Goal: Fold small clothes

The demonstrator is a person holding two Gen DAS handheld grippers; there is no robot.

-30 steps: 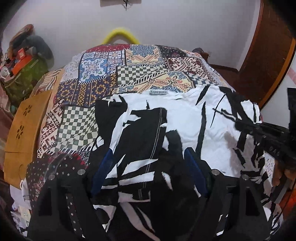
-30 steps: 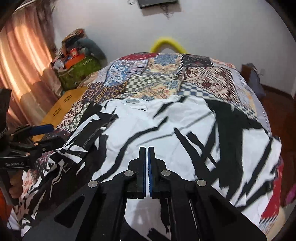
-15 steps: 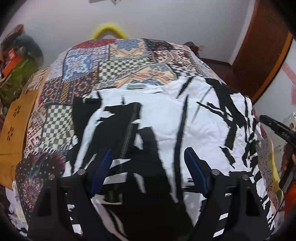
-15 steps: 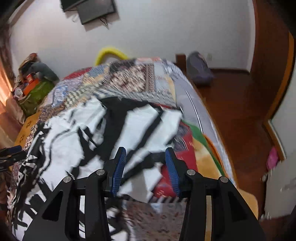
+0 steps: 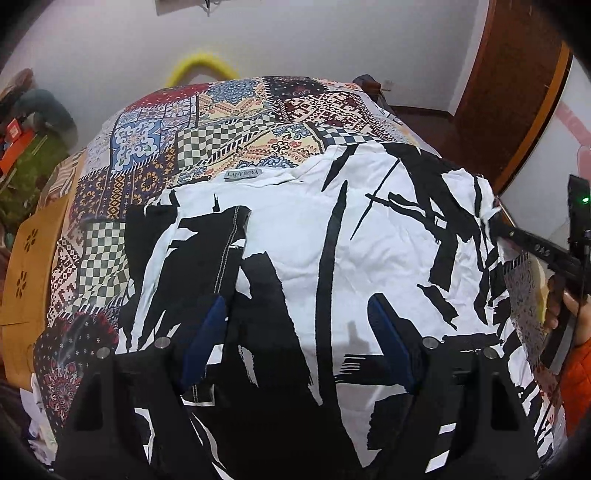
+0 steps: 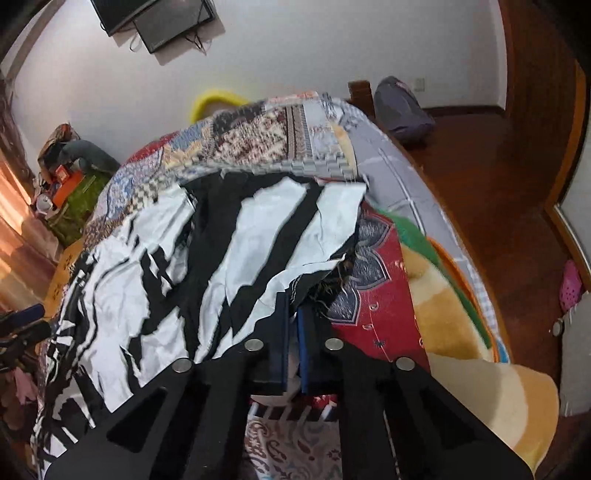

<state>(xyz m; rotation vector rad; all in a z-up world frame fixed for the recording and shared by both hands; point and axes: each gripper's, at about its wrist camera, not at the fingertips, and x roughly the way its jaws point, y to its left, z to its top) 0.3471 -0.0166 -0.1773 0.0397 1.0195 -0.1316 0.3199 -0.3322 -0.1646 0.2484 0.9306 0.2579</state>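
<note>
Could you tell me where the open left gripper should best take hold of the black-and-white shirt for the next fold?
Probably the left side hem of the black-and-white shirt, where the already folded-in sleeve lies flat. Come in low from the left, pinching the edge against the patchwork bedspread. The left gripper hovers open there, while the right gripper looks shut on the opposite edge.

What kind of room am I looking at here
Most likely a bedroom in a home. A bed covered with a patchwork bedspread fills the view, a screen hangs on the white wall, and a black-and-white garment lies spread on the bed beside a wooden door.
</note>
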